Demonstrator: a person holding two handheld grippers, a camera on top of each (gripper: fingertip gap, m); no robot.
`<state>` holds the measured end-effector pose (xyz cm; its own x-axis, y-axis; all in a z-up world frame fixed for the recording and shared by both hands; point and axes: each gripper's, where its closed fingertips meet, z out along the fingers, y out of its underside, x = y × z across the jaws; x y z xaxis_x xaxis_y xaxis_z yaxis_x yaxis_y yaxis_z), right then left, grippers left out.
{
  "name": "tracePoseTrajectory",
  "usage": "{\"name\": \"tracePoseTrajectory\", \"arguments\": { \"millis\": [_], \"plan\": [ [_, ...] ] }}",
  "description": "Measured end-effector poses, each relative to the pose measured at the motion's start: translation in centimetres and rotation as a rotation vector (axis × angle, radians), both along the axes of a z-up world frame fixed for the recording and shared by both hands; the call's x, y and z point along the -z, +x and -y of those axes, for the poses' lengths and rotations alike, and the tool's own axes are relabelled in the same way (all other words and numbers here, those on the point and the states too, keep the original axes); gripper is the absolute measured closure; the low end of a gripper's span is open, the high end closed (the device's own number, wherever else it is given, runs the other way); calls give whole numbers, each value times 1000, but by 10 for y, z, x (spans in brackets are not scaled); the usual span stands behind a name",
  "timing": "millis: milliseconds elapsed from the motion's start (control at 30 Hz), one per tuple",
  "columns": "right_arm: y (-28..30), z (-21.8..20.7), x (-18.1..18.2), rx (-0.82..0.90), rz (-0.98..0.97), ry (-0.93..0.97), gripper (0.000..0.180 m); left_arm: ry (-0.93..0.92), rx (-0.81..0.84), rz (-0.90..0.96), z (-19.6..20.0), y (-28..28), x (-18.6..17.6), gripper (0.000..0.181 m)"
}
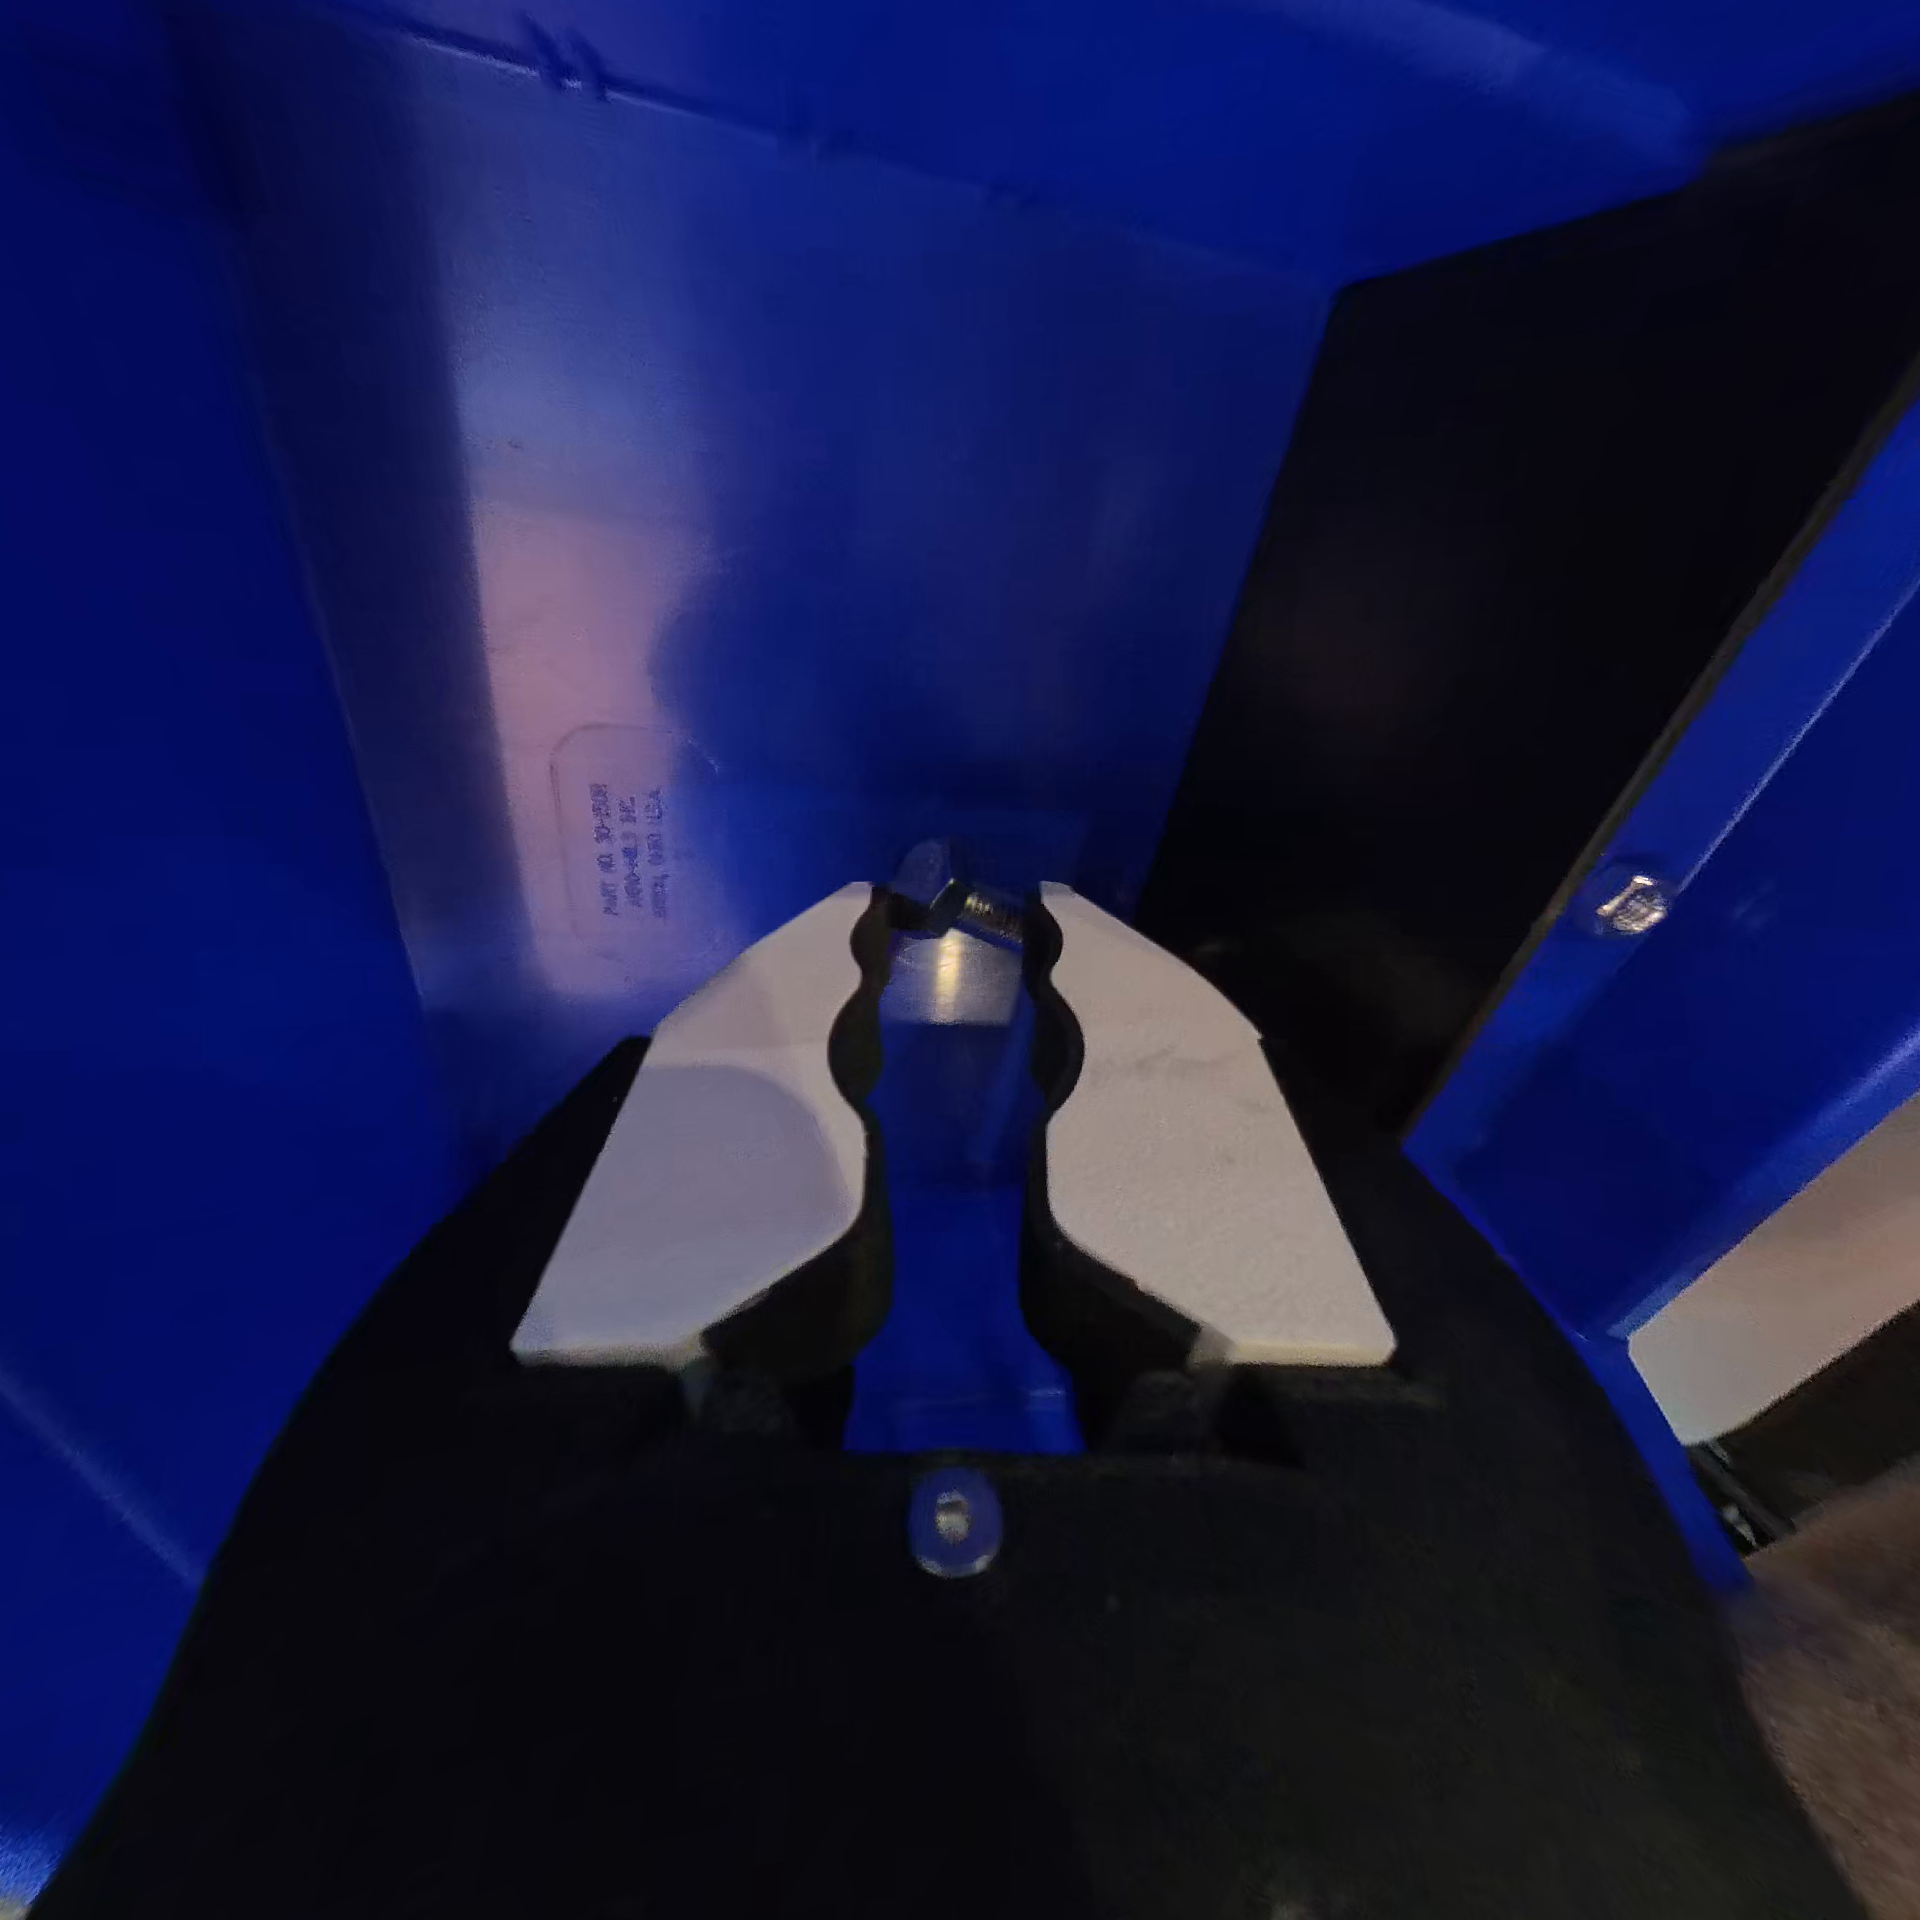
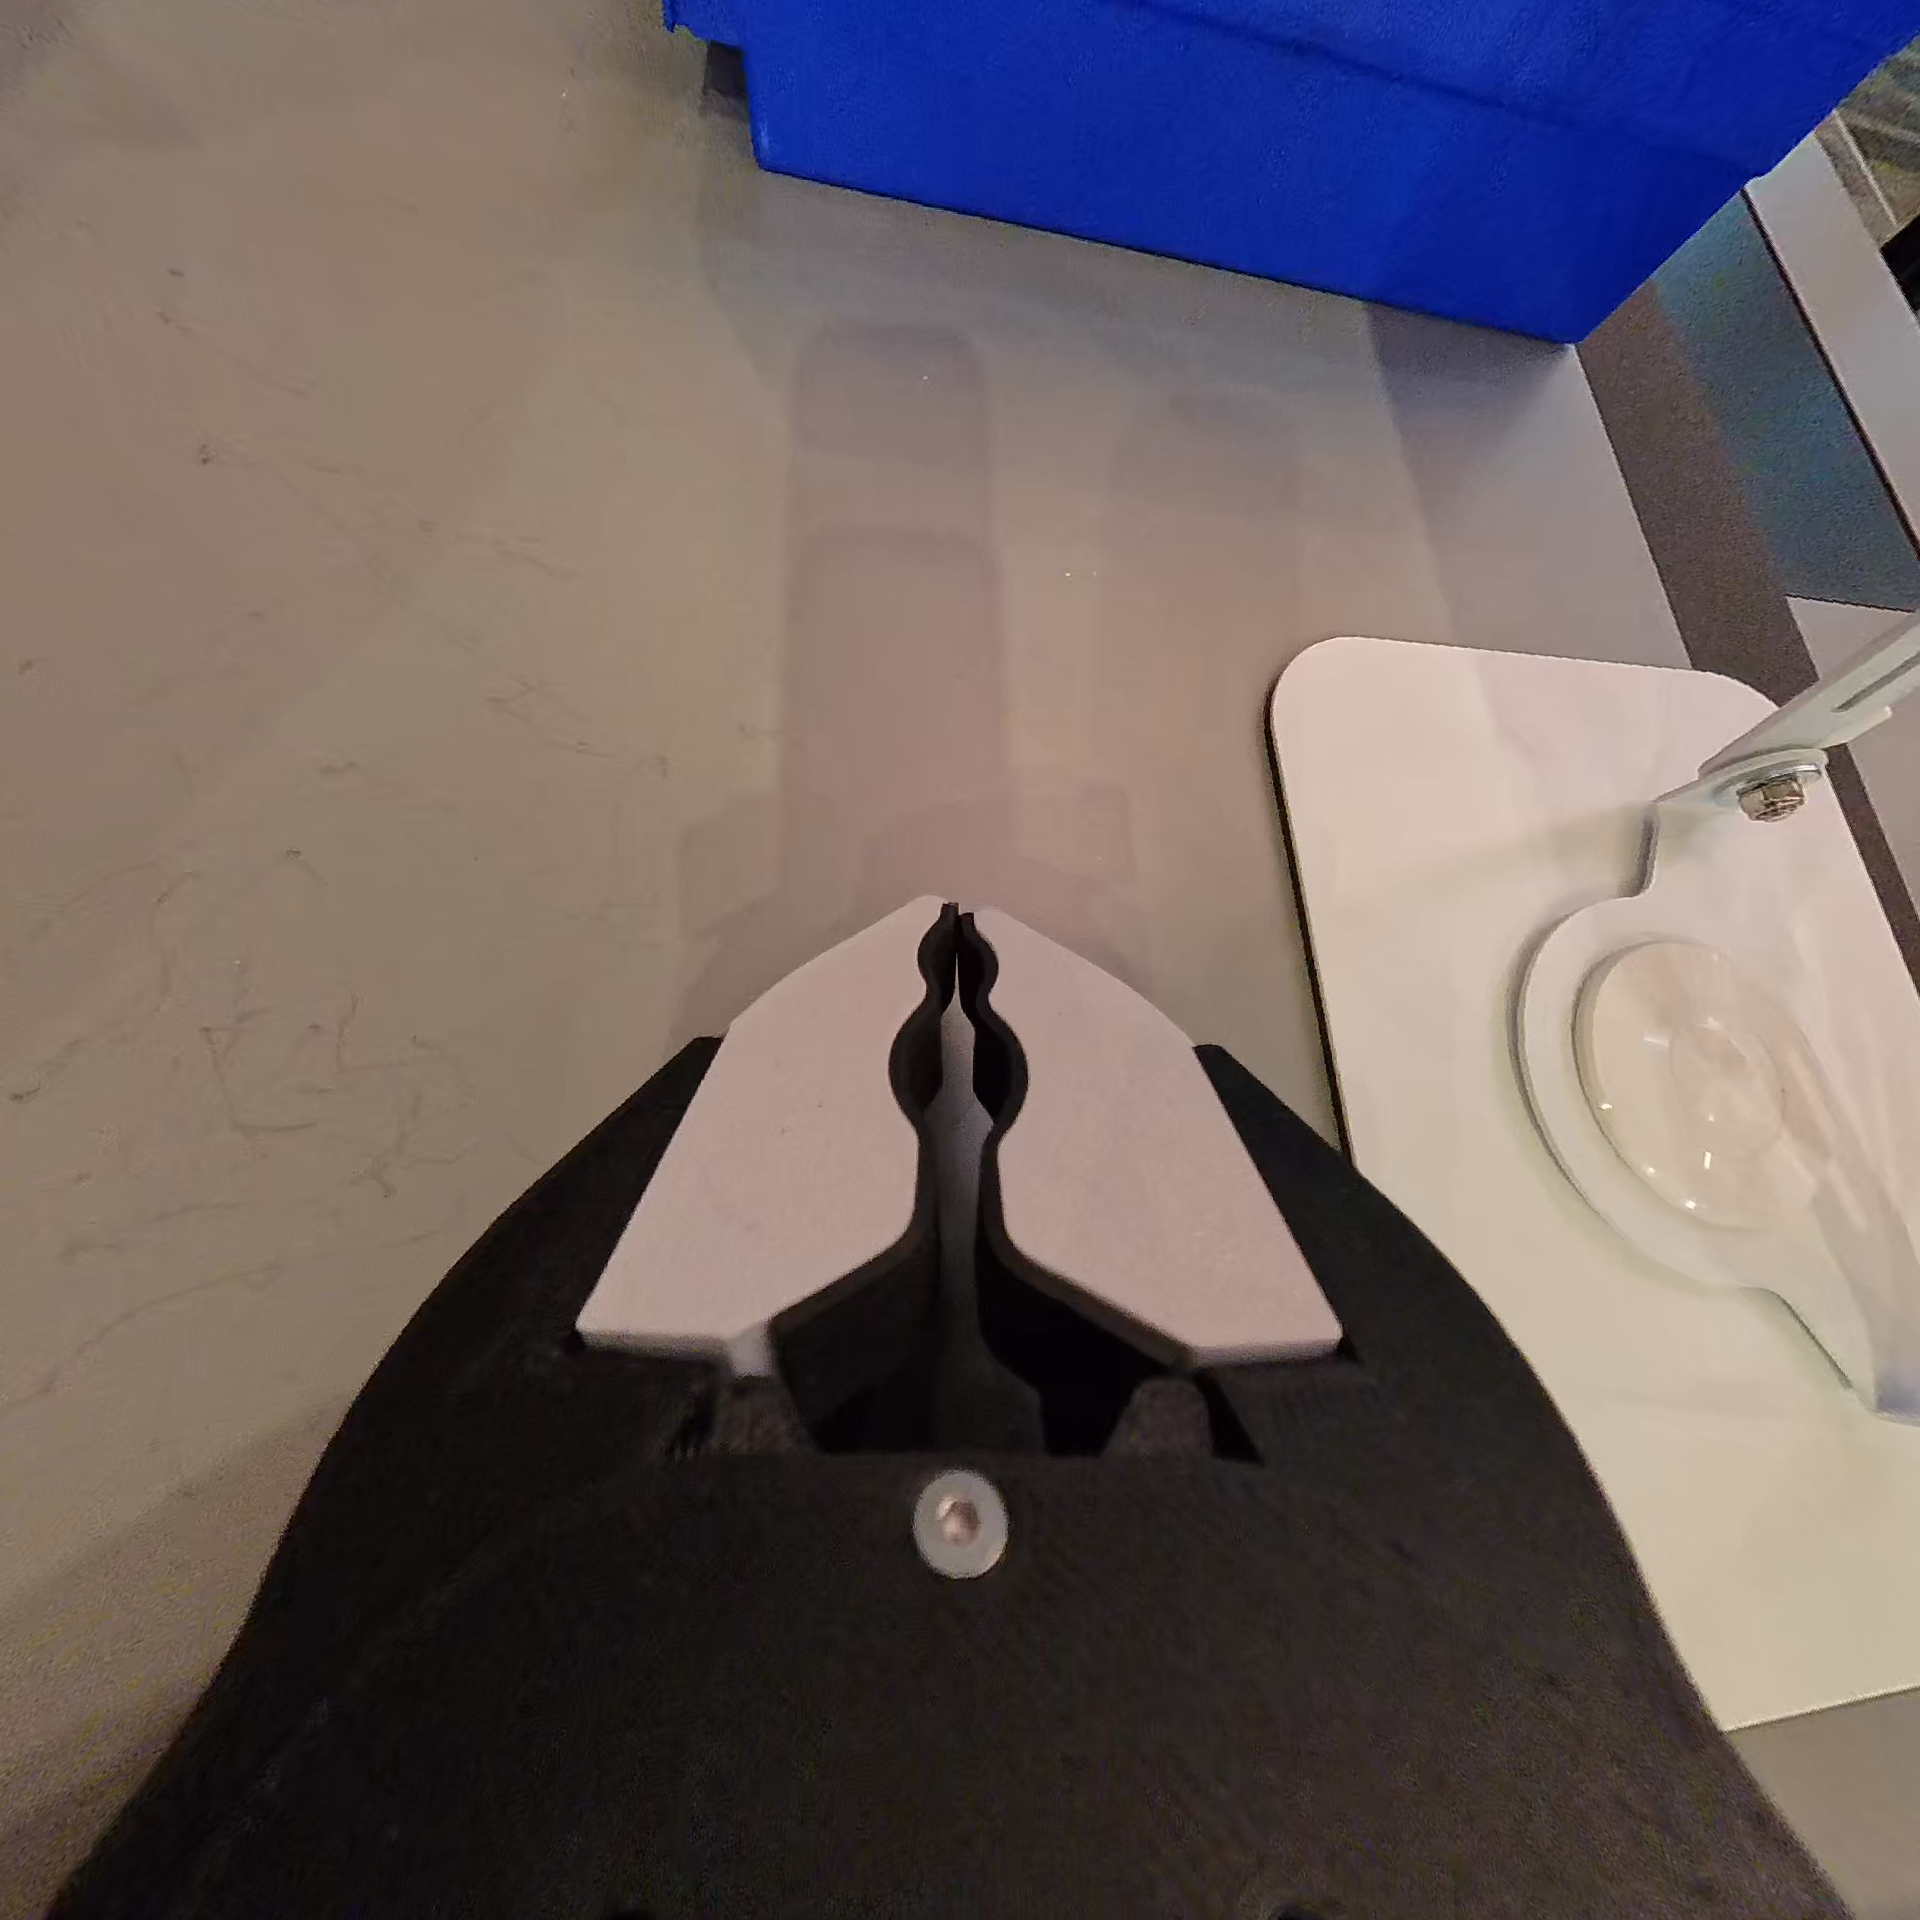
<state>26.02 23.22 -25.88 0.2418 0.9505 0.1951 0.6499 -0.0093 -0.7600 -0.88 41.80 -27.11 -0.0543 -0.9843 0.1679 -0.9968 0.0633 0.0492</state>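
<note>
Inside a blue bin (image 1: 727, 468), the left gripper (image 1: 961, 914) has its jaws pinching a bolt (image 1: 940, 902) crosswise; a second bolt (image 1: 1633, 906) lies beyond the black divider (image 1: 1455, 623). Over the bench (image 2: 364, 623), the right gripper (image 2: 954, 916) hovers, jaws pressed together, beside a white board (image 2: 1455, 831).

The blue bin (image 1: 727, 468) around the left gripper (image 1: 961, 914) looks like smooth, shiny plastic; the small bolt (image 1: 940, 902) pinched at its tips is bright metal. The fingers (image 1: 707, 1174) look matt and pale, with a rough black body behind; under the right gripper (image 2: 956, 914) the grey table (image 2: 364, 623) is dull and scuffed; the white board (image 2: 1455, 831) beside it is smooth, and the clear piece (image 2: 1683, 1101) on it is glossy.
</note>
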Motion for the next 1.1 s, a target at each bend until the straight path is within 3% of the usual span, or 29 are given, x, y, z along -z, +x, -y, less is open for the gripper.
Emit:
{"name": "tracePoseTrajectory", "arguments": {
  "millis": [467, 700, 900, 1100],
  "plan": [
    [0, 1, 1, -6, 7, 8, 180, 162, 21, 116, -15, 6, -24, 165],
    [0, 3, 1, -11, 14, 22, 180, 254, 32, 206, -9, 14, -66, 165],
    [1, 5, 2, -17, 21, 34, 180, 333, 41, 351, 27, 30, -127, 165],
    [4, 9, 2, -23, 27, 49, 180, 356, 94, 509, 112, 66, -179, 166]
  ]
}}
